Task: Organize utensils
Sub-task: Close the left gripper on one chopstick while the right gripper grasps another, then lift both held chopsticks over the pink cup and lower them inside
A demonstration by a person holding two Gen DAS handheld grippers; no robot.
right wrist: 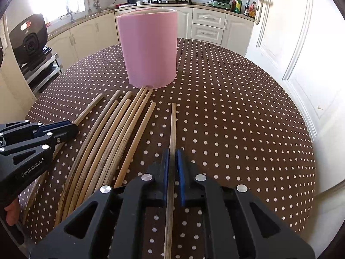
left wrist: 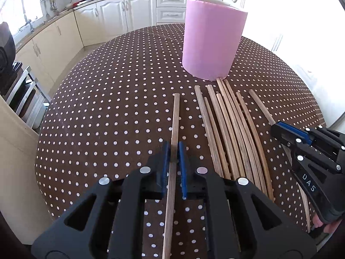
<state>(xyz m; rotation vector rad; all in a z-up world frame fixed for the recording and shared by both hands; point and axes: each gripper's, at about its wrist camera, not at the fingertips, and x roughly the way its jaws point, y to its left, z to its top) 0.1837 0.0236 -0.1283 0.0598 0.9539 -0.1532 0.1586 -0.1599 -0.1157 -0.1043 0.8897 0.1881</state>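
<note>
Both grippers, left gripper (left wrist: 175,151) and right gripper (right wrist: 172,158), each clamp a chopstick (left wrist: 175,118) flanking the bundle (right wrist: 112,133) before the pink holder (right wrist: 148,49); lifting and tipping in looks next.

The cloth (left wrist: 107,108) under my tools is dark brown with regular white dots. At upper right of the left view stands a plain pink holder (left wrist: 212,36), pale at its rim. The chopsticks (left wrist: 228,133) at centre right are tan wood, some streaked darker brown. My left gripper (left wrist: 174,157) is black with blue pads and silver rivets; so is my right gripper (right wrist: 172,161), low in its own view. Cream cabinets (left wrist: 112,15) run across the top of the frame, with a green pot (right wrist: 221,1) at upper right.
</note>
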